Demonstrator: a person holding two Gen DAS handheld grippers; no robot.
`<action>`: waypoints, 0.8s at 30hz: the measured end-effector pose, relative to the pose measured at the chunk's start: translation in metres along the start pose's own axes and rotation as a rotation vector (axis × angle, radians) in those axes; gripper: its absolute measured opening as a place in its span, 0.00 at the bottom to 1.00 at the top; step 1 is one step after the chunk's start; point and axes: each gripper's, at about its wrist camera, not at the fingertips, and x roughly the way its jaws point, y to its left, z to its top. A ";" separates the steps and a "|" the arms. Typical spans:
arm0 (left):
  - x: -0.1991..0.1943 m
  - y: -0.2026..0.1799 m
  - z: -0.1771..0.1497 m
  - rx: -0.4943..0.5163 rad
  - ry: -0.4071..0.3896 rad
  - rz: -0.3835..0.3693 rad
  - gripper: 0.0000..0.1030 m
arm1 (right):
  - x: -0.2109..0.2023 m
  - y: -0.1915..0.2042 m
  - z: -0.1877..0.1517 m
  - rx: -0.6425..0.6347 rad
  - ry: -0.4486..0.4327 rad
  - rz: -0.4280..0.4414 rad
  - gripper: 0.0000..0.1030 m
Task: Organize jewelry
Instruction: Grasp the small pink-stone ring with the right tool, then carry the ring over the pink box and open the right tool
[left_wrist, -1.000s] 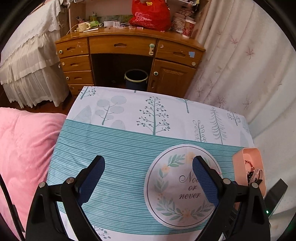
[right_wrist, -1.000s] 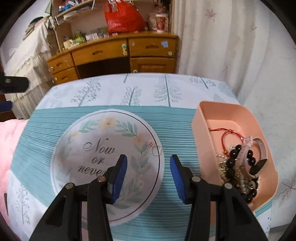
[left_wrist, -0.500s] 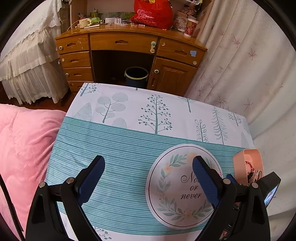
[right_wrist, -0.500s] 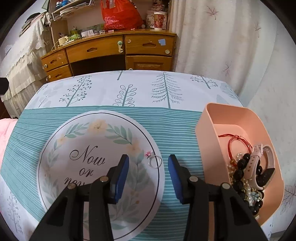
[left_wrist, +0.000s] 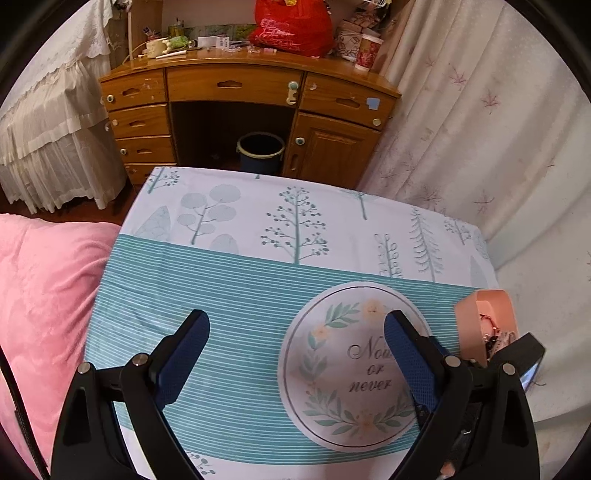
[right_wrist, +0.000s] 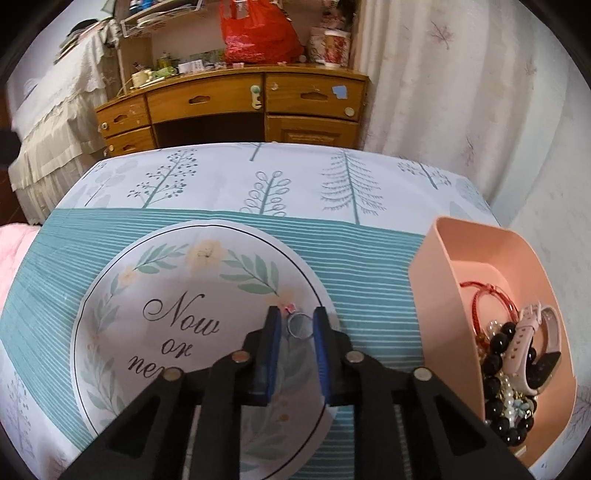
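A small silver ring with a pink charm lies on the tablecloth at the edge of the round "Now or never" print. My right gripper is low over the cloth, its blue pads on either side of the ring, narrowly open, not touching it. A pink box to the right holds a red cord bracelet, a pink watch and black beads. My left gripper is wide open and empty above the cloth; the pink box shows at its right.
The table has a tree-print and teal-striped cloth. A pink blanket lies to the left. A wooden desk with a red bag and a bin stands behind. Curtains hang at the right.
My right gripper has moved forward and down to straddle the ring, and its jaws have narrowed. My left gripper has stayed wide open, barely moving.
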 end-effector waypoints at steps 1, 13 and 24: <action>0.000 -0.001 0.000 0.000 0.000 -0.009 0.92 | 0.000 0.002 0.000 -0.012 -0.005 -0.005 0.13; -0.005 -0.003 0.000 0.007 -0.017 0.011 0.92 | -0.002 0.002 0.001 -0.023 0.012 0.007 0.05; -0.009 -0.007 -0.001 0.030 -0.022 0.002 0.92 | -0.023 -0.012 0.005 0.026 -0.003 0.062 0.05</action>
